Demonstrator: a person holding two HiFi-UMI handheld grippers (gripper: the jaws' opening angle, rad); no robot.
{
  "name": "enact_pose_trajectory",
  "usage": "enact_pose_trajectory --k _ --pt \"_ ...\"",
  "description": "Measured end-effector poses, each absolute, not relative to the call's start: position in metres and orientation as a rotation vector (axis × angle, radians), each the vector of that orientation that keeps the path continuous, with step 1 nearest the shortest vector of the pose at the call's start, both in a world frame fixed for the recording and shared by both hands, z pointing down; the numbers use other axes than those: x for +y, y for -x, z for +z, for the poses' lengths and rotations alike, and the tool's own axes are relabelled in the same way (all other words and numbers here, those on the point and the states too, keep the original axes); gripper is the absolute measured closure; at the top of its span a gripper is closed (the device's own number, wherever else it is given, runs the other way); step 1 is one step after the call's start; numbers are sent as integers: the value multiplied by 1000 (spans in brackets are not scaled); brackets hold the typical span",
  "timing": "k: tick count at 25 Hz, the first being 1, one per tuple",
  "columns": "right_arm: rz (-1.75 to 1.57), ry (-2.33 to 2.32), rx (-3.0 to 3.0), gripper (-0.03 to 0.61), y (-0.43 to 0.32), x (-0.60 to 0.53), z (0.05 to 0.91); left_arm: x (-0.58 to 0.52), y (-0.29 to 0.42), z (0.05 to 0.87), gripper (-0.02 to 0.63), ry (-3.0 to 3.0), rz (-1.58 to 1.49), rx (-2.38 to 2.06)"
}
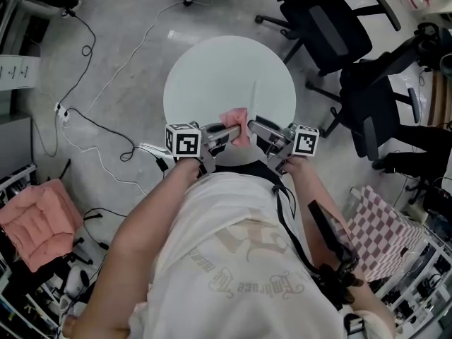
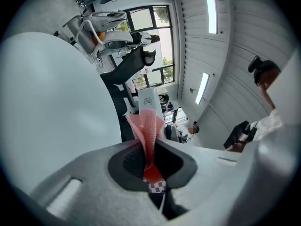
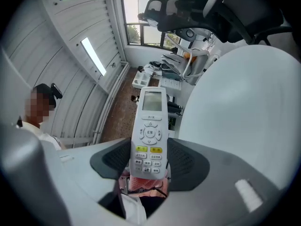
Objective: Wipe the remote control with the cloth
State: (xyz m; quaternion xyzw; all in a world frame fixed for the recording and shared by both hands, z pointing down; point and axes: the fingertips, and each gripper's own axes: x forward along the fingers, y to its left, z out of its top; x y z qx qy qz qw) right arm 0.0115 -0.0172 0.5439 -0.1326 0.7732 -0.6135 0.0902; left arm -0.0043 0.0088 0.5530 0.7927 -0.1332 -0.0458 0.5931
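My left gripper (image 1: 226, 134) is shut on a pink cloth (image 1: 237, 124), which sticks up in a fold from between its jaws (image 2: 146, 126). Facing it from the right, my right gripper (image 1: 260, 134) is shut on a white remote control (image 3: 149, 135). The remote's lower button end sits between the dark pads (image 3: 186, 161), and its screen end points outward. Both grippers hang level over the near edge of the round white table (image 1: 212, 69), tips close together, with the cloth between them. In the right gripper view, a bit of pink cloth (image 3: 141, 185) shows under the remote.
Black office chairs (image 1: 325, 20) stand beyond and to the right of the table. Cables (image 1: 92, 119) trail over the floor at the left. A pink cushion (image 1: 35, 221) lies at the lower left and a checked cloth (image 1: 385, 224) at the lower right.
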Motion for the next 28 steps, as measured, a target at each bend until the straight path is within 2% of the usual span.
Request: enact_pose_trajectory --k 19,28 --pt "-1864 116 2622 327 4 36 549 -82 49 524 594 -1836 -297 -405" --pt "-1815 137 2629 328 5 23 547 -53 25 537 594 -1701 -256 -288"
